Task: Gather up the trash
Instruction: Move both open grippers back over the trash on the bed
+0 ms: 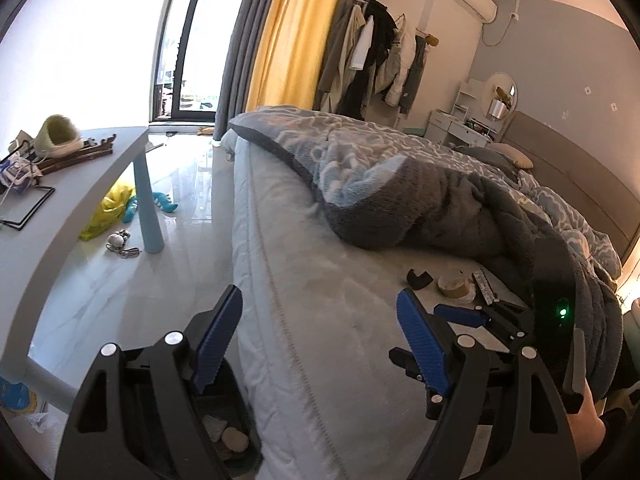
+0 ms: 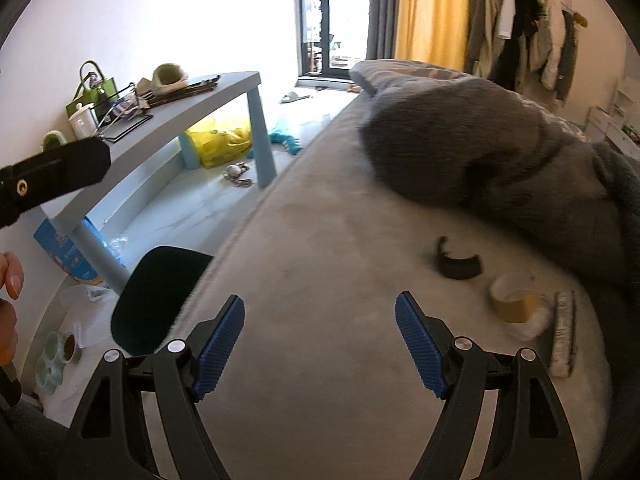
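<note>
Small litter lies on the bare mattress (image 2: 320,240) near the folded blanket: a black curved scrap (image 2: 460,266), a brown tape roll (image 2: 514,296), a crumpled white tissue (image 2: 532,326) and a striped wrapper (image 2: 564,332). My right gripper (image 2: 320,340) hovers over the mattress left of them, open and empty. My left gripper (image 1: 320,340) is open and empty over the bed's edge, above a dark bin (image 1: 224,432) with some scraps inside. The left wrist view also shows the black scrap (image 1: 419,279), the tape roll (image 1: 454,285) and one of the right gripper's fingers (image 1: 460,315).
A grey fleece blanket (image 2: 480,152) is heaped on the bed behind the litter. A blue-grey table (image 1: 80,200) with clutter stands left of the bed, with a yellow bag (image 1: 106,210), a blue toy (image 1: 164,202) and a small metal item (image 1: 120,244) on the floor beneath it. A divided dish (image 2: 56,360) sits near the bin (image 2: 156,300).
</note>
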Motion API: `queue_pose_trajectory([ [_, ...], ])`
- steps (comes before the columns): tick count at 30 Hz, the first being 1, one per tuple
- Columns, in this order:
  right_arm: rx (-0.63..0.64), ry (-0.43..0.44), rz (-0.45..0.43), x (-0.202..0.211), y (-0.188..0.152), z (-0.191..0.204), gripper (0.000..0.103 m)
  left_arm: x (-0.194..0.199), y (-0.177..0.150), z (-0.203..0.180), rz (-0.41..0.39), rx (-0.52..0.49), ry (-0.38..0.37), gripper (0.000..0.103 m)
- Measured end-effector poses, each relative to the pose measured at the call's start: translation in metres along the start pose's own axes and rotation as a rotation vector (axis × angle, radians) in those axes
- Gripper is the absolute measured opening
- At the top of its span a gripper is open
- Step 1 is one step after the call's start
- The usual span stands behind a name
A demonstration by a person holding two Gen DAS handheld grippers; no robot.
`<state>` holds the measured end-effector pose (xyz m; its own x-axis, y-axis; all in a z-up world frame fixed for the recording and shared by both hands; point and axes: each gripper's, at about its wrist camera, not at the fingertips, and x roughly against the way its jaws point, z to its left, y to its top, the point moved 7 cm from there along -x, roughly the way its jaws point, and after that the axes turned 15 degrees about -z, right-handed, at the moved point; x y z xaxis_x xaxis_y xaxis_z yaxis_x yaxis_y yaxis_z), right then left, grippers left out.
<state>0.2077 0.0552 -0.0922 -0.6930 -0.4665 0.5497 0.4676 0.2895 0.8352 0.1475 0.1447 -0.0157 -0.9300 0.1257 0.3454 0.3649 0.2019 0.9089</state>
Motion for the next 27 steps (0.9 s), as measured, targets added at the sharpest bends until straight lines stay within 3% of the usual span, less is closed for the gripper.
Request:
queue_pose_trajectory([
  [16, -0.031, -0.126, -0.004, 0.016, -0.016, -0.106, 0.079, -0.059, -0.015, -0.063, 0.057, -0.016, -0.053, 0.08],
  [27, -0.032, -0.2, 0.003, 0.022, -0.026, -0.156, 0.079, -0.088, -0.027, -0.084, 0.091, -0.01, -0.059, 0.077],
])
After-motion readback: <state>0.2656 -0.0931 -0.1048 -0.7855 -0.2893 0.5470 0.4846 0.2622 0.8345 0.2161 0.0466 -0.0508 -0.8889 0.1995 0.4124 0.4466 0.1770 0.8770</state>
